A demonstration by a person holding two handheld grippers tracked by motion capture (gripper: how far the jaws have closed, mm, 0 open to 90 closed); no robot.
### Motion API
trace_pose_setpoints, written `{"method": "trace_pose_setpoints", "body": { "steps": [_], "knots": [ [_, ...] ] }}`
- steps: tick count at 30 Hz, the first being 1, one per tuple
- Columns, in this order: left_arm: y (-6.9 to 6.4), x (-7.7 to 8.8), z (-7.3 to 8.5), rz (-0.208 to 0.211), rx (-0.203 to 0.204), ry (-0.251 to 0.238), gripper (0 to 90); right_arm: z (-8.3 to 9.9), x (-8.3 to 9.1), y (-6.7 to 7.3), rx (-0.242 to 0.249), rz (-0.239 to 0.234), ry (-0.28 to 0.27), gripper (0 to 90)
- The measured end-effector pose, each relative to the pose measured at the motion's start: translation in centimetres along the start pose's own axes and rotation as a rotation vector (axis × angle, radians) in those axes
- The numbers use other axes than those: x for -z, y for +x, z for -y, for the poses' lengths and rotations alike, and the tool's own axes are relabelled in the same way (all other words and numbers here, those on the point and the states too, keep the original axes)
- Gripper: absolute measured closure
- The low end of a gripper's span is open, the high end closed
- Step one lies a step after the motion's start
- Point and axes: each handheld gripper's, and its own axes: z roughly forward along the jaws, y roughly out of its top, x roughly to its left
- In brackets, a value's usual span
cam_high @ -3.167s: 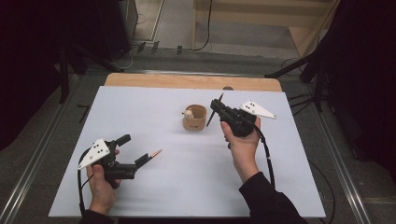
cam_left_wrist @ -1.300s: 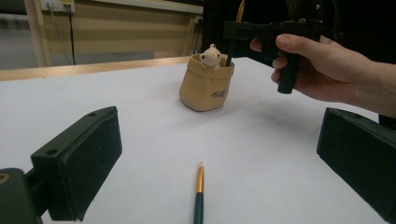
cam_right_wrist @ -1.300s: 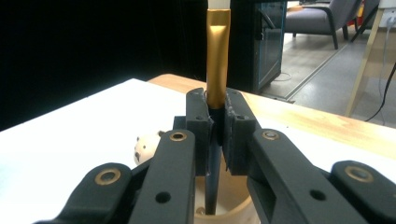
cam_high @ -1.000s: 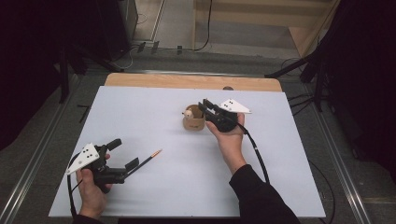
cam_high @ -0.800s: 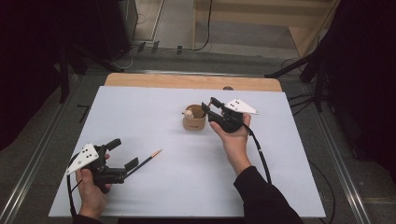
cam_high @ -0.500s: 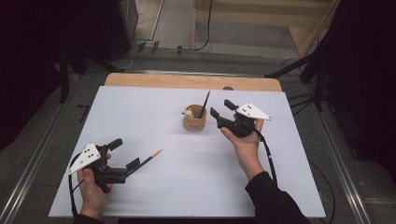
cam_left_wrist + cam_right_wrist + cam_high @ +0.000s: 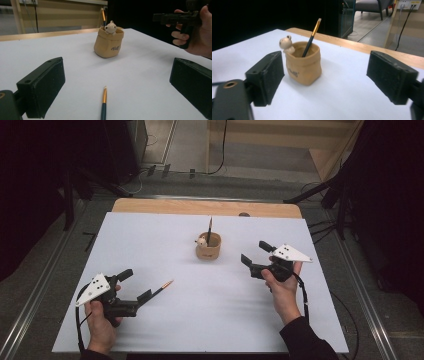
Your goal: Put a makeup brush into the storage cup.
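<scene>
Standing in the tan sack-shaped pot with a small bear figure (image 7: 209, 246) is one dark gold-ferruled brush (image 7: 311, 38); a second brush (image 7: 161, 288) lies at seven o'clock from it, between the wide, empty jaws of the left gripper (image 7: 135, 287). The right gripper (image 7: 253, 254), at three o'clock, gapes empty. Judged next: closing on that brush.

A white-topped table (image 7: 150, 240) carries a tan pouch-shaped holder (image 7: 208, 247) and a loose pencil (image 7: 162, 287).

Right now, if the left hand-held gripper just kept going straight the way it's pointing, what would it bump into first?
Probably the paintbrush lying on the table between its open jaws. Past that, the tan bear pen holder stands roughly in line, though depth is hard to judge. The left hand-held gripper holds nothing.
</scene>
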Motion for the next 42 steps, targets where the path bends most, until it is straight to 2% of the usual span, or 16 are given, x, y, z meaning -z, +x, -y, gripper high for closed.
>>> {"method": "trace_pose_setpoints", "body": {
  "steps": [4, 7, 14, 18, 22, 24, 28, 35, 39, 42],
  "knots": [
    [-0.1, 0.0, 0.0, 0.001, -0.002, -0.001, 0.4, 0.6, 1.5, -0.7, -0.018, 0.002, 0.014, 0.0],
    [0.0, 0.0, -0.1, 0.000, -0.004, -0.003, 0.4, 1.1, 2.6, -1.1, -0.026, -0.002, 0.003, 0.0],
    [0.0, 0.2, -0.1, -0.002, -0.007, -0.013, 0.4, 2.4, 5.0, -1.7, -0.031, 0.034, -0.006, 0.0],
    [0.1, 0.6, -0.3, 0.004, -0.006, -0.037, 0.4, 2.8, 6.3, -2.2, -0.042, 0.054, -0.010, 0.0],
    [0.4, 1.3, -0.4, -0.014, -0.012, -0.050, 0.4, 3.1, 7.5, -2.5, -0.045, 0.069, -0.016, 0.0],
    [0.5, 1.6, -0.3, -0.025, -0.015, -0.048, 0.4, 3.3, 8.0, -2.5, -0.030, 0.086, -0.006, 0.0],
    [0.7, 2.1, -0.2, -0.039, -0.017, -0.044, 0.4, 3.8, 8.6, -2.6, -0.021, 0.093, 0.010, 0.0],
    [0.8, 2.6, 0.1, -0.041, -0.022, -0.031, 0.4, 4.1, 9.7, -3.0, -0.040, 0.098, -0.003, 0.0],
    [0.9, 2.7, 0.1, -0.043, -0.023, -0.033, 0.4, 4.5, 10.4, -3.2, -0.028, 0.107, 0.006, 0.0],
    [1.0, 2.7, 0.0, -0.044, -0.022, -0.041, 0.4, 4.6, 11.0, -3.3, -0.041, 0.107, -0.006, 0.0]
  ]
}}
